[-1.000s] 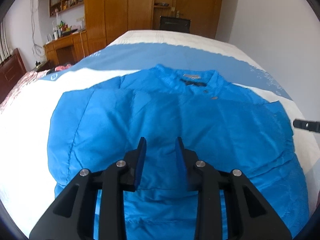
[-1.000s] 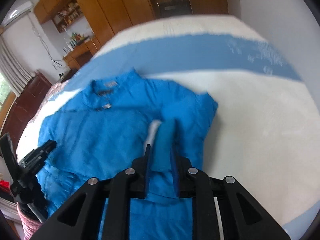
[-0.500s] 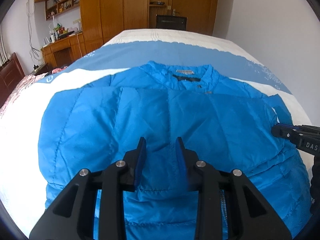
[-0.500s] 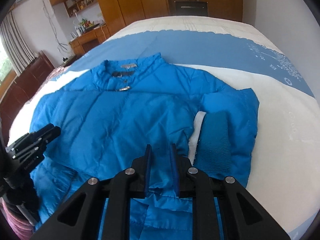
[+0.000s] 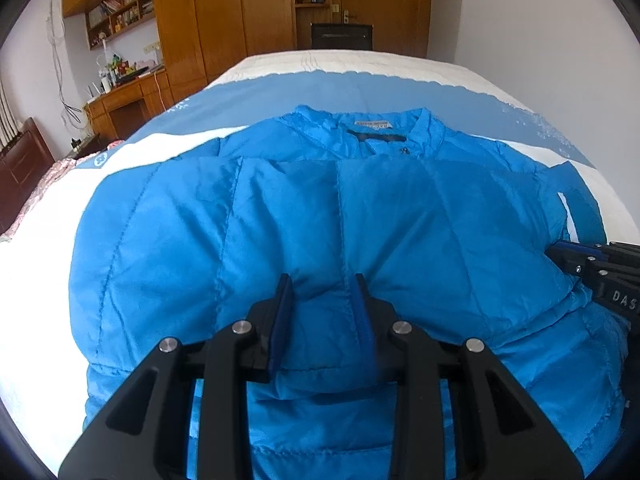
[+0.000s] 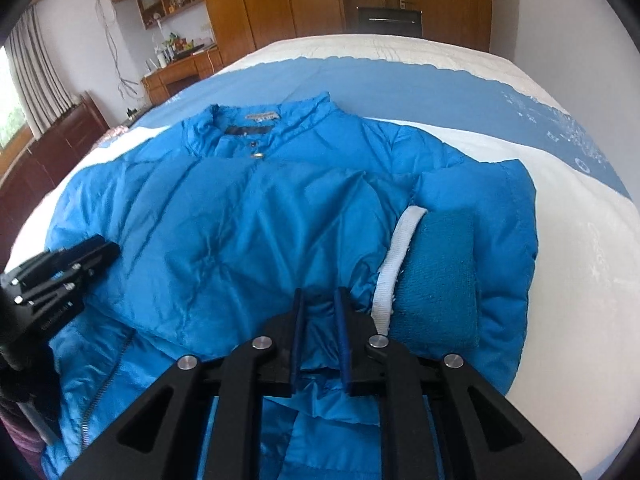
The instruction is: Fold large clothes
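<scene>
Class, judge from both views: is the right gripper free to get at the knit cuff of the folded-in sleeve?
Probably yes. The knit cuff lies exposed on top of the jacket, just right of the right gripper, whose open jaws hold nothing.

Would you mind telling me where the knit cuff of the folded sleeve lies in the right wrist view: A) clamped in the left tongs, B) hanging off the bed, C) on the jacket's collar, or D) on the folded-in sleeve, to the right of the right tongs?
D: the knit cuff lies flat on the folded-in sleeve of the blue jacket, just right of the right tongs.
</scene>
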The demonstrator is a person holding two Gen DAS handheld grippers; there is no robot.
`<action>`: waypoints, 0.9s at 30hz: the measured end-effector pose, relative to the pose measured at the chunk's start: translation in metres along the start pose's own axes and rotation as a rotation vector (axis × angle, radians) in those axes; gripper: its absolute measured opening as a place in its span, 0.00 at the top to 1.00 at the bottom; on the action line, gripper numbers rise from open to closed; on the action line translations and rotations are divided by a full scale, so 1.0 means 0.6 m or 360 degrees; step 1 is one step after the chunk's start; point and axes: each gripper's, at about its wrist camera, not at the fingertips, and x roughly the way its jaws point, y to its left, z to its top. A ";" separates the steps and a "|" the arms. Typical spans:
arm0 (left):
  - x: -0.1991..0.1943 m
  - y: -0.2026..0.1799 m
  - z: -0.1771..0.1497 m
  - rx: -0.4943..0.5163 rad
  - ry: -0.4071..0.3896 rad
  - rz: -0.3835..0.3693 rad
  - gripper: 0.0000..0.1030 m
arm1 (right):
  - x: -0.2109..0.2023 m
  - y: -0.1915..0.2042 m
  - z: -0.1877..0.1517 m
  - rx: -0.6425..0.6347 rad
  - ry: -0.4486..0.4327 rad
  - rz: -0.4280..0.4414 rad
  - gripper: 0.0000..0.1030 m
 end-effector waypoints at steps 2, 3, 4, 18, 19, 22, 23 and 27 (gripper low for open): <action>-0.004 -0.001 0.002 -0.0005 -0.0011 -0.0004 0.71 | -0.010 -0.005 0.004 0.0034 -0.0009 0.0038 0.85; -0.005 -0.001 0.002 -0.0007 -0.0015 -0.0006 0.70 | -0.013 -0.005 0.005 0.0039 -0.0014 0.0042 0.84; -0.005 -0.001 0.002 -0.0008 -0.0018 -0.0010 0.70 | -0.014 -0.005 0.006 0.0041 -0.0011 0.0038 0.84; 0.028 0.002 -0.002 -0.0014 0.0089 -0.0064 0.70 | 0.019 -0.005 -0.005 0.0038 -0.0011 0.0028 0.88; 0.027 0.002 -0.002 -0.0011 0.0084 -0.0059 0.70 | 0.018 -0.006 -0.004 0.0047 -0.0012 0.0038 0.88; 0.015 -0.005 -0.001 0.0015 0.0074 -0.0009 0.70 | 0.003 -0.018 -0.001 0.0121 -0.0005 0.0124 0.85; 0.005 -0.008 -0.002 0.0022 0.0075 -0.0004 0.69 | -0.008 -0.022 -0.002 0.0147 -0.0008 0.0152 0.83; -0.043 -0.003 -0.012 0.0012 0.0069 -0.0031 0.62 | -0.061 -0.021 -0.023 0.0151 -0.0029 0.0123 0.78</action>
